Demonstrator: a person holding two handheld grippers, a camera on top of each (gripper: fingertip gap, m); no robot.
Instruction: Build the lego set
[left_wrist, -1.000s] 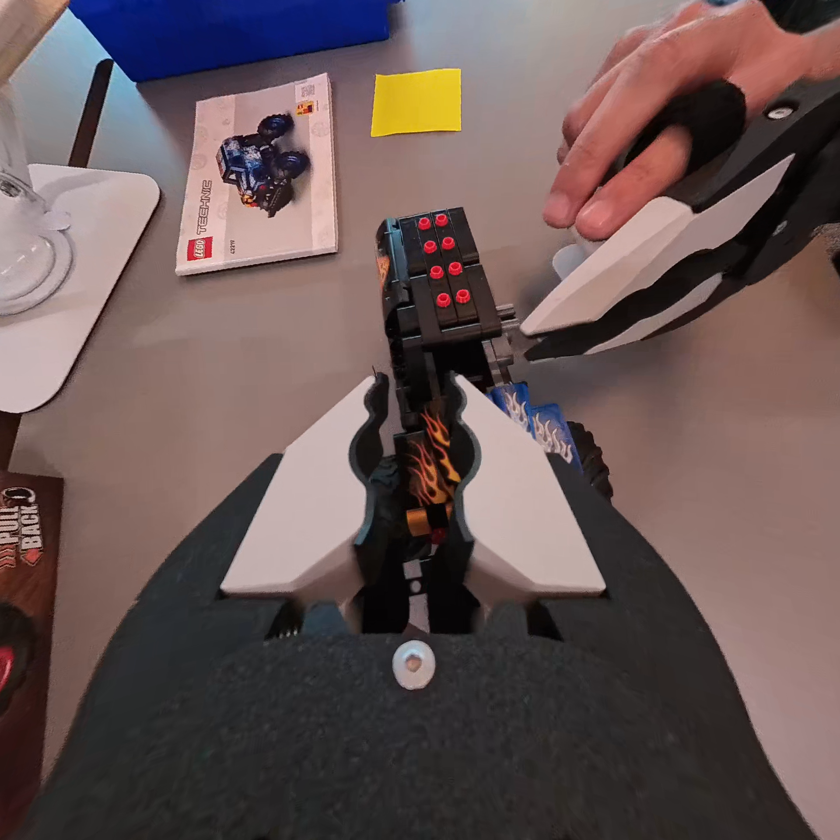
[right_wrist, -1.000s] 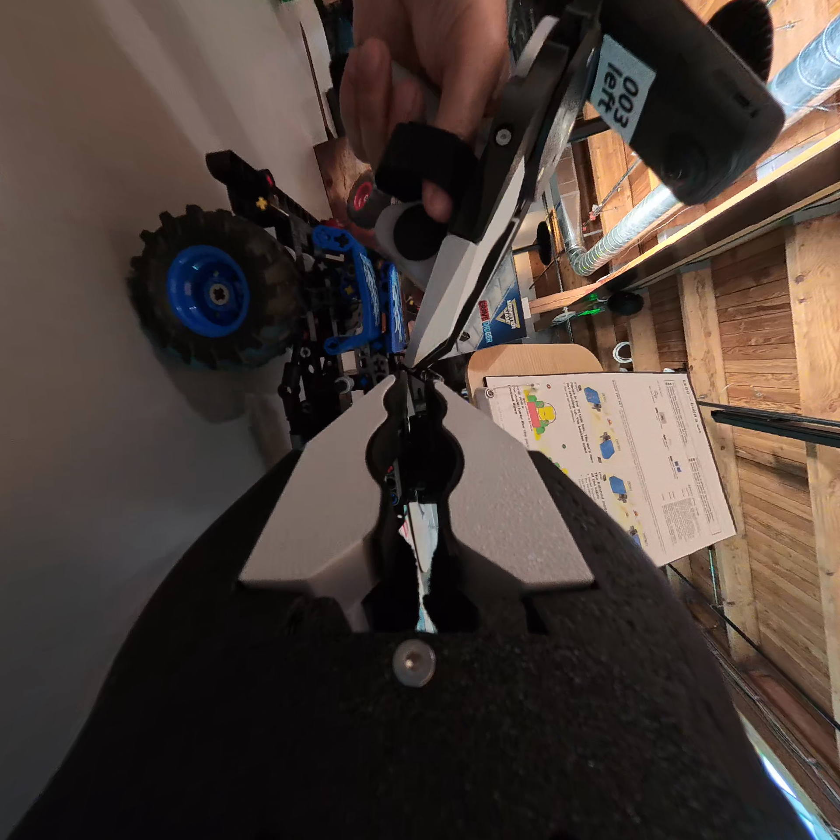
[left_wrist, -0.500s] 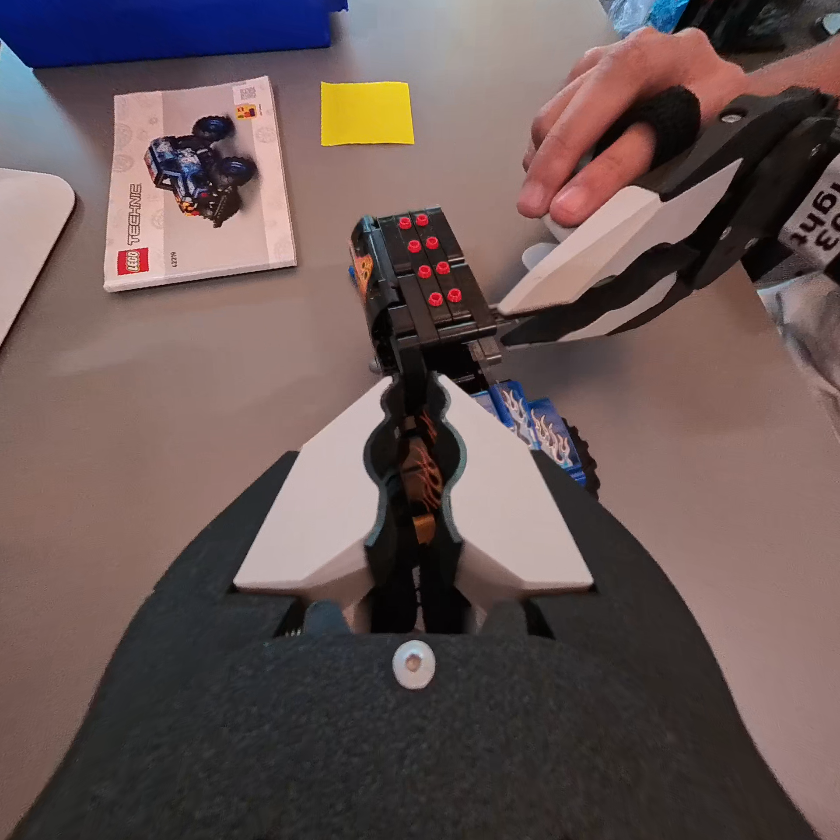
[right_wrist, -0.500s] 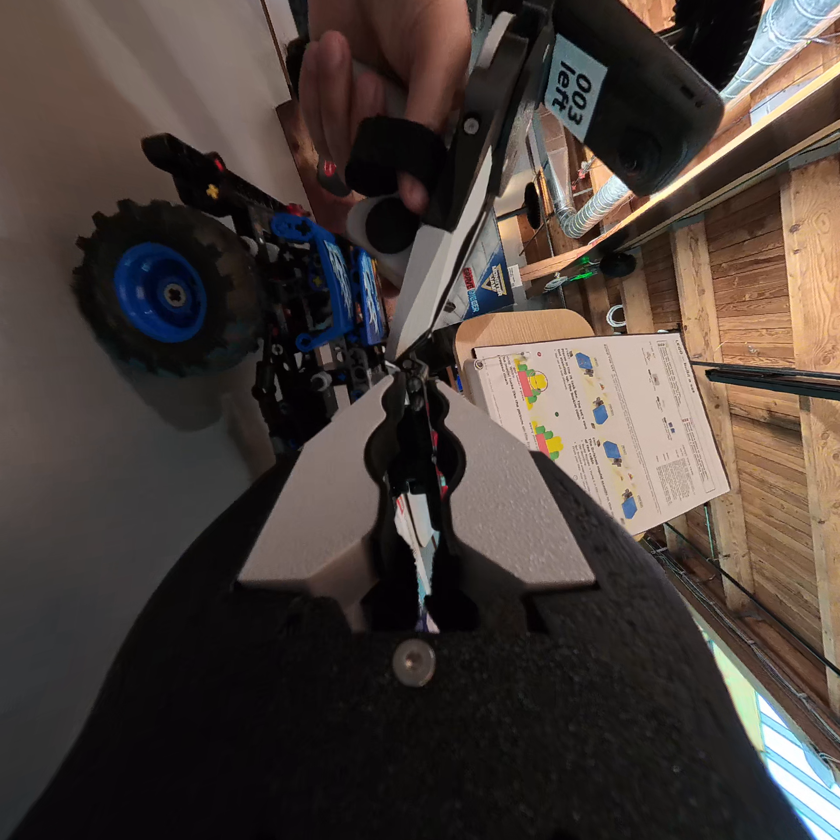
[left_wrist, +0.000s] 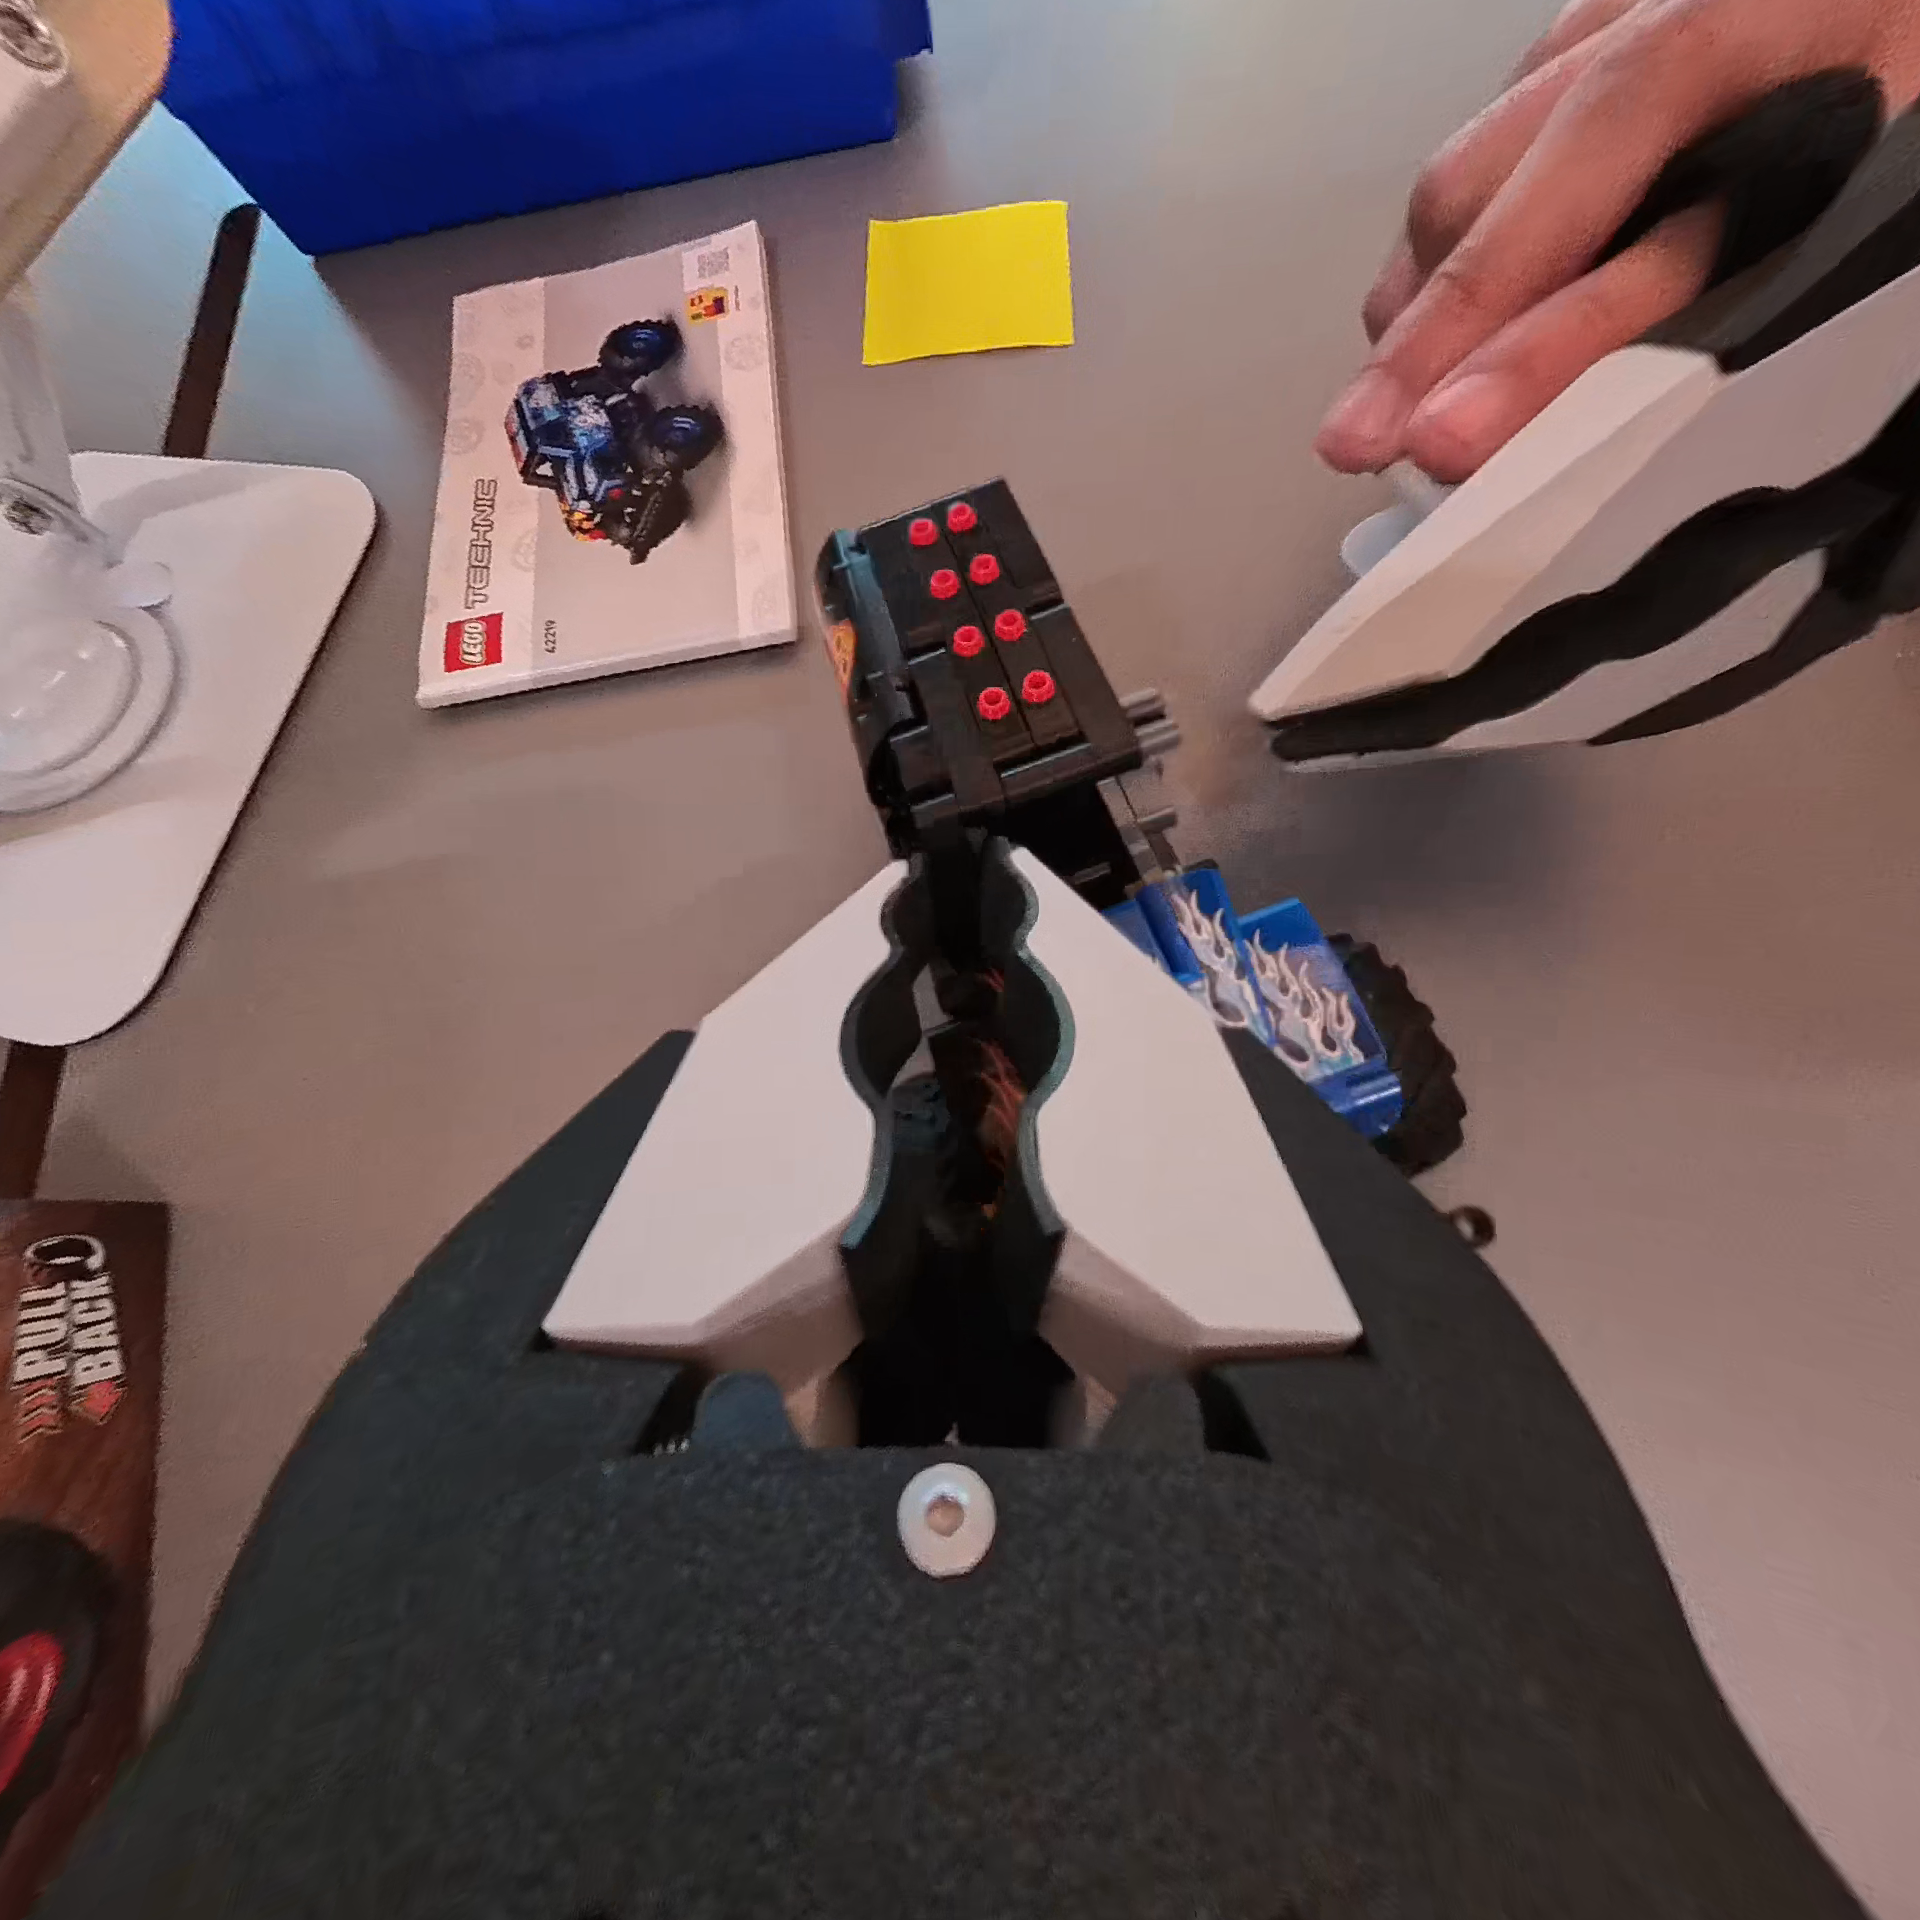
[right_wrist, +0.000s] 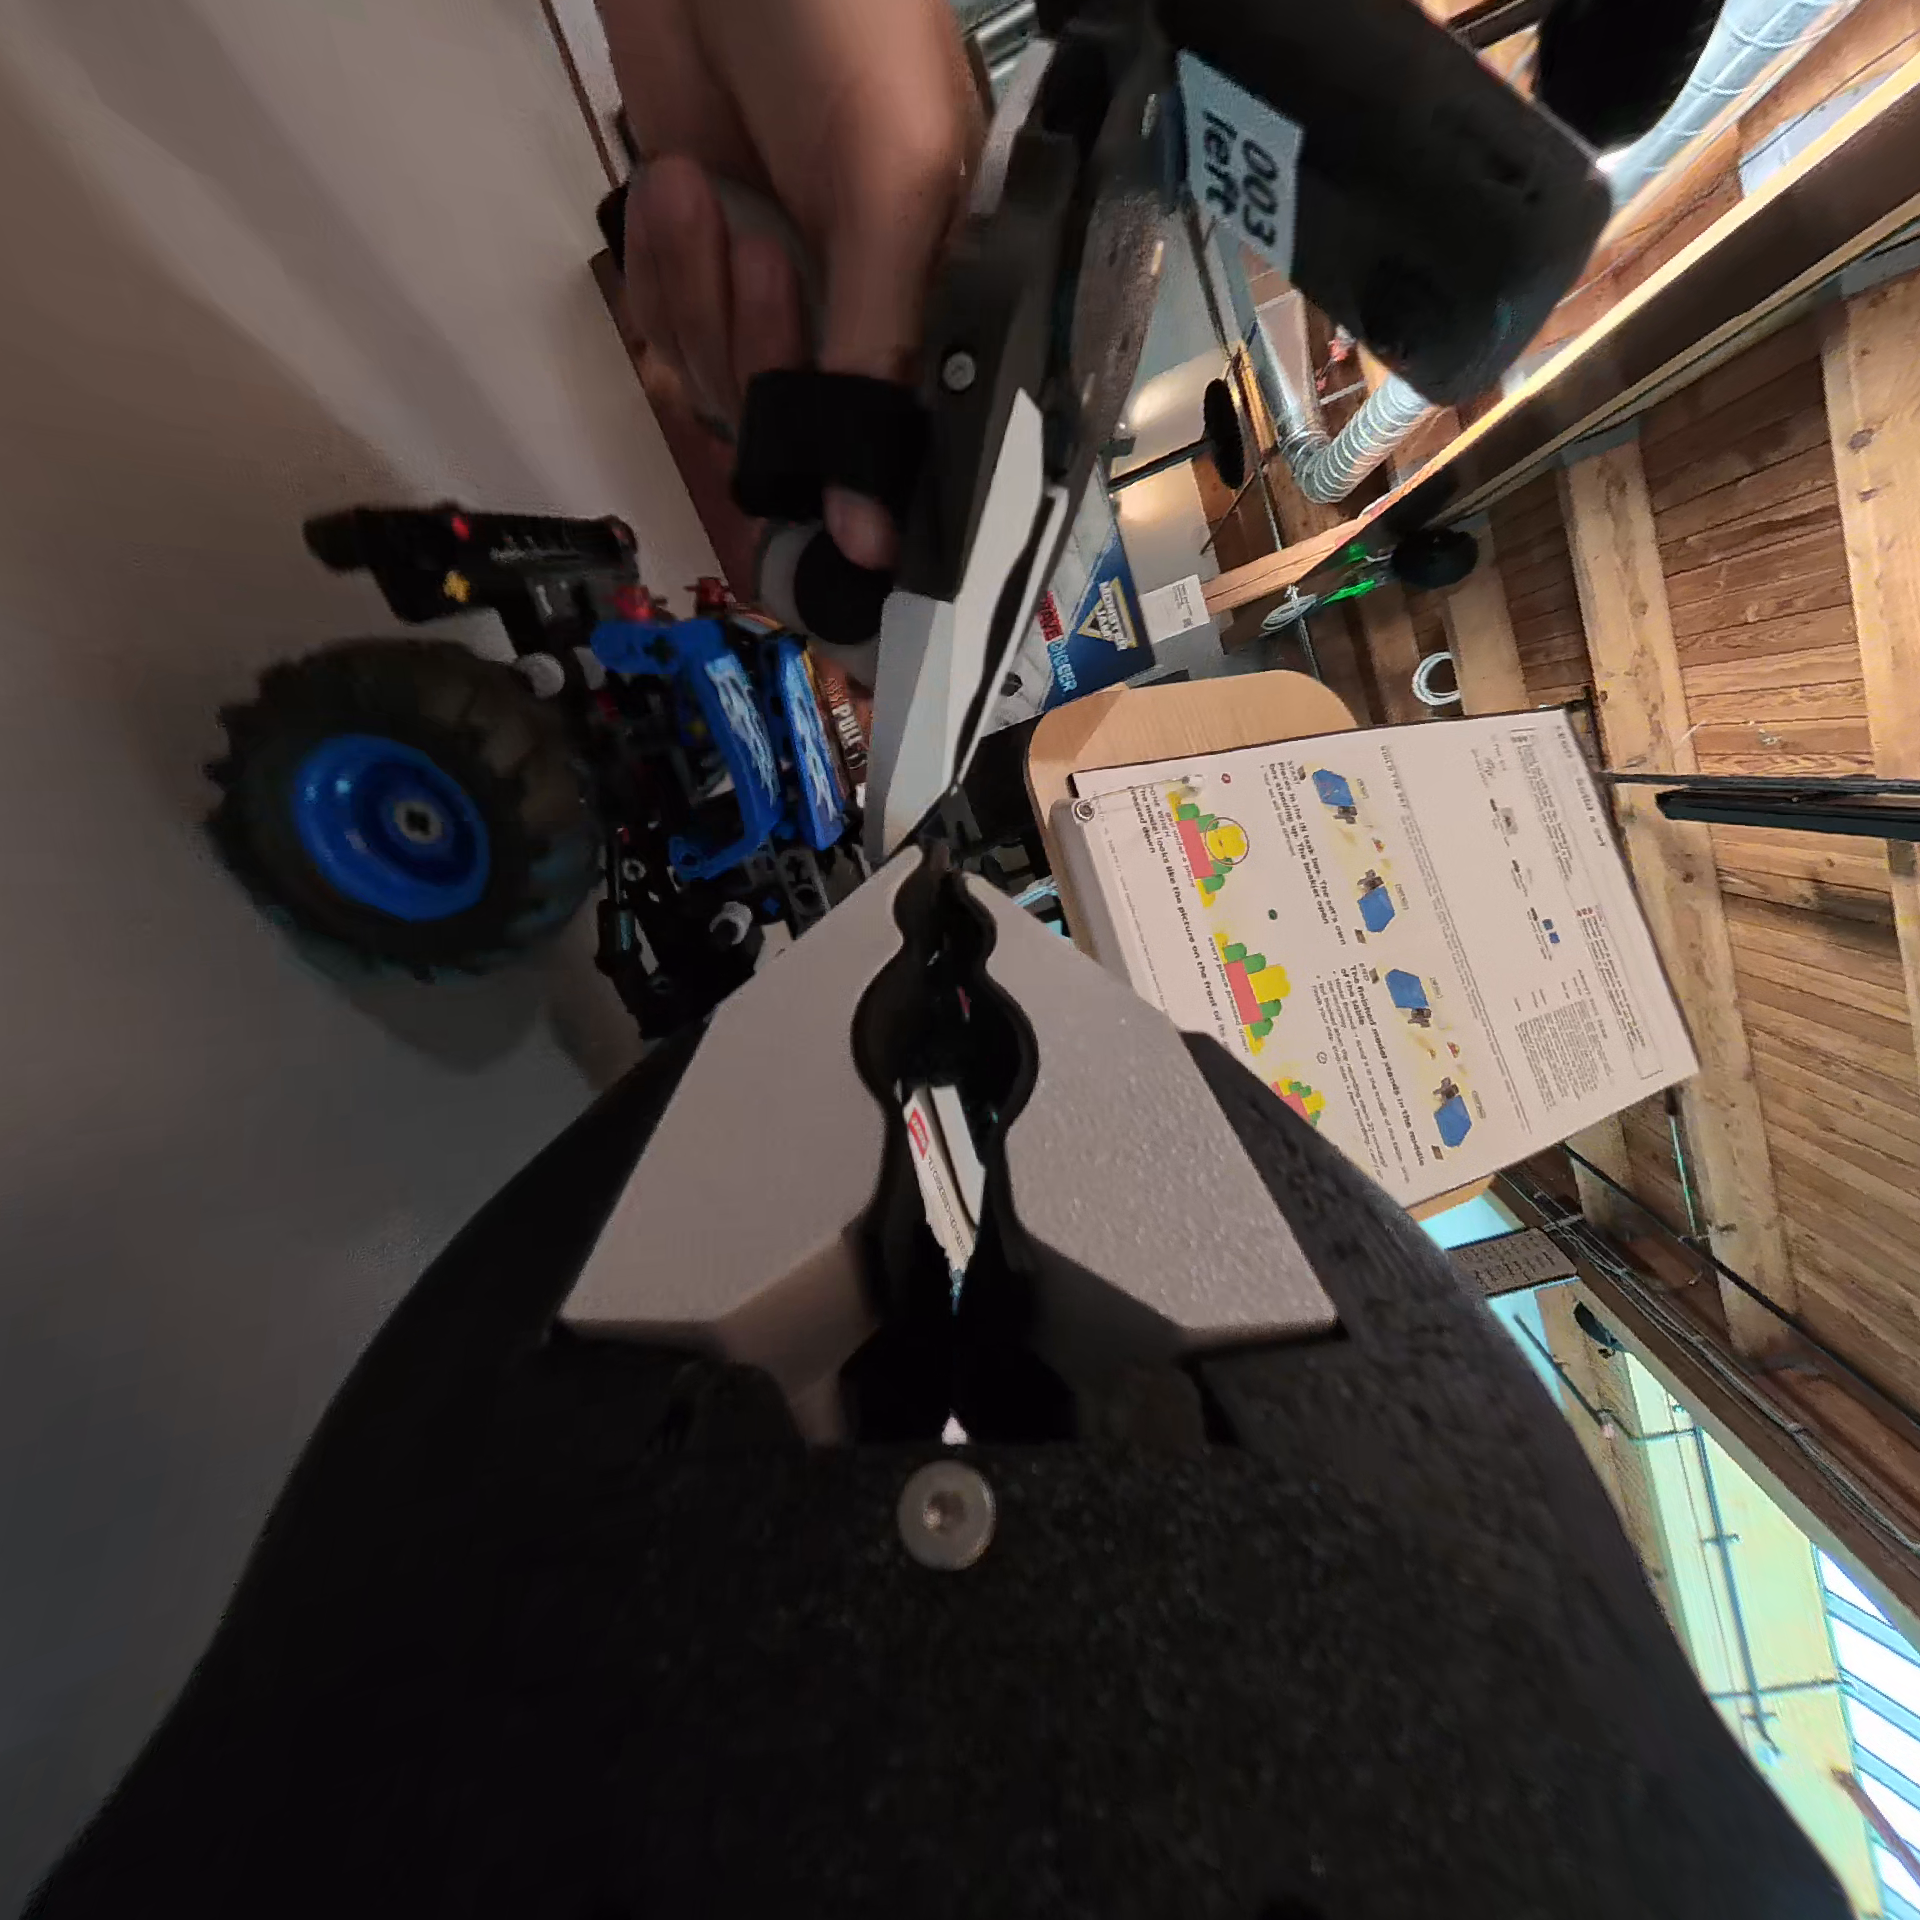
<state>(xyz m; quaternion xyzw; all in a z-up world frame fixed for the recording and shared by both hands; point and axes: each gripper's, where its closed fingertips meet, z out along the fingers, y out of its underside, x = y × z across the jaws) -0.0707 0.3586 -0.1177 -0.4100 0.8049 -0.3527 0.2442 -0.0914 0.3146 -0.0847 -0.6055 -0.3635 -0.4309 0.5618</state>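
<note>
A toy brick truck rests on the grey table; its black roof panel with red studs is tilted up, above a blue flame-printed body and a black tyre. My left gripper is shut on the truck's black flame-printed part just below the roof panel. My right gripper is shut, with nothing visible between its tips. It hovers a short gap to the right of a grey pin on the roof's edge. In the right wrist view, my right gripper points at the truck's blue wheel and the left gripper's fingers.
An instruction booklet, a yellow sticky note and a blue bin lie beyond the truck. A white base with a clear stand and a brown box are on the left. A person's hand holds the right gripper.
My right gripper has drawn back to the right, off the truck's grey pin it was touching. My left gripper has kept its hold and tilted the roof slightly.
</note>
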